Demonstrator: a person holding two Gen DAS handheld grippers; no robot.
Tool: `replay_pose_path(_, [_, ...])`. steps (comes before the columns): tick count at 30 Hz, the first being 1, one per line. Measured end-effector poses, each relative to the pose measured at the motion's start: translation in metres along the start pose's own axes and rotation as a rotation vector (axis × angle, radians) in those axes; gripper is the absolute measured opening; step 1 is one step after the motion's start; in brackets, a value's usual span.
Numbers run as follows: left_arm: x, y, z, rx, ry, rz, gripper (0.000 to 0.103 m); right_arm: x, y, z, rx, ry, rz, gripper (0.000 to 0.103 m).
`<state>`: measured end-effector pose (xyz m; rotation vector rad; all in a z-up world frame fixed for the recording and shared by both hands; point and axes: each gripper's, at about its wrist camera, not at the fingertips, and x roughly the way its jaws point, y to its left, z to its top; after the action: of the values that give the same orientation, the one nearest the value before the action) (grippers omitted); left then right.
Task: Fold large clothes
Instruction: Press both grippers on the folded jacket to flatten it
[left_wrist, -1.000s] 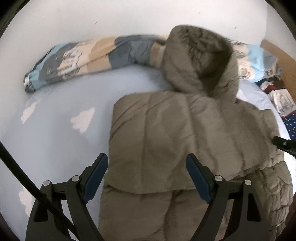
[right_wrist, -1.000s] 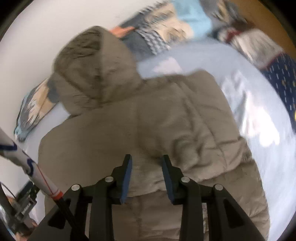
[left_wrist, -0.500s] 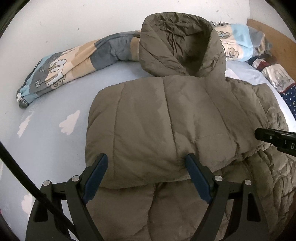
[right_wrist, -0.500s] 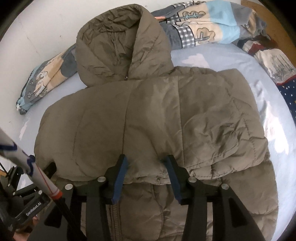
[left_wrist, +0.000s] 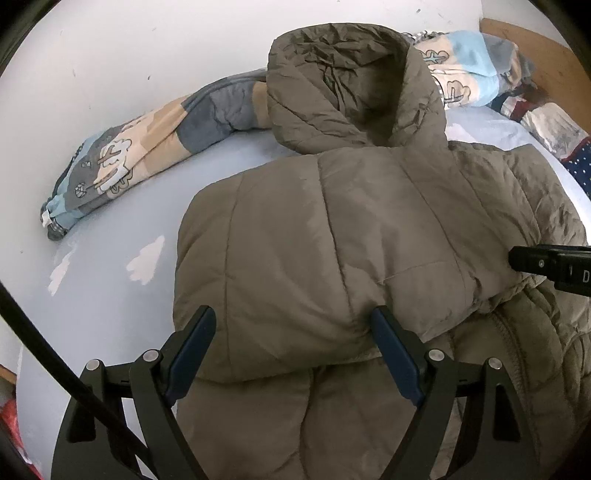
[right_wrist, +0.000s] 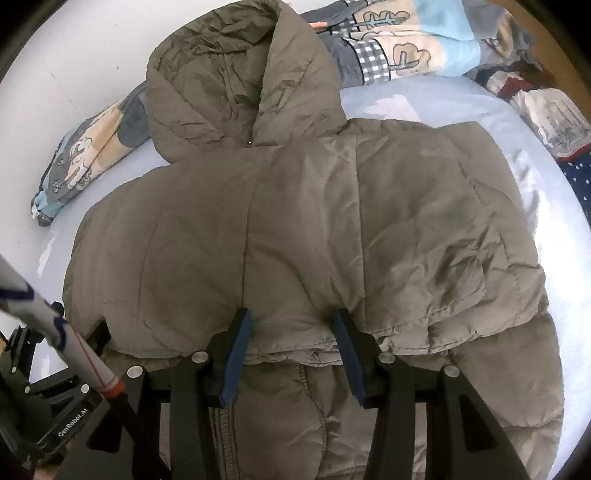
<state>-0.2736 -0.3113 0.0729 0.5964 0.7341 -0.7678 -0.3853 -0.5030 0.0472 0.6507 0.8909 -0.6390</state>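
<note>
1. Blue-padded jaws of the right gripper (right_wrist: 291, 345) stand about half open, having just been opening. The folded edge of the olive puffer jacket (right_wrist: 303, 229) lies between the pads, but the pads are not seen to press on it; the edge is judged released.
2. The left gripper (left_wrist: 291, 350) is held wide open. The left corner of the same folded edge sits between its blue pads (left_wrist: 393, 354), with no grip seen on the fabric.
3. The jacket is spread on the pale blue bed sheet (left_wrist: 110, 295). Its upper part is laid over the lower part, so that the fold edge runs across just in front of both grippers. The zipper (right_wrist: 223, 432) of the lower layer shows below that edge.
4. The hood (right_wrist: 236, 81) lies flat beyond the shoulders, pointing toward the white wall (left_wrist: 110, 55). A rolled patterned quilt (left_wrist: 147, 147) lies along the wall behind the hood, partly covered by it.
5. The step in hand is judged to be the release after a crosswise fold. Both grippers should be drawn straight back, clear of the edge, so that the padded layer is not dragged along.
6. Puffed filling is expected to spring up; the top layer should be pressed flat before the next fold.
7. The hood is expected to be turned in over the body next, and should be lifted clear of the quilt.
</note>
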Motion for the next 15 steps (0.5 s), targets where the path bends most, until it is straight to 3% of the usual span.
replay_pose_path(15, [-0.0017,-0.0048,-0.0002,0.027,-0.009,0.024,0.085,0.0019,-0.0001,-0.0004,-0.006,0.010,0.005,0.052])
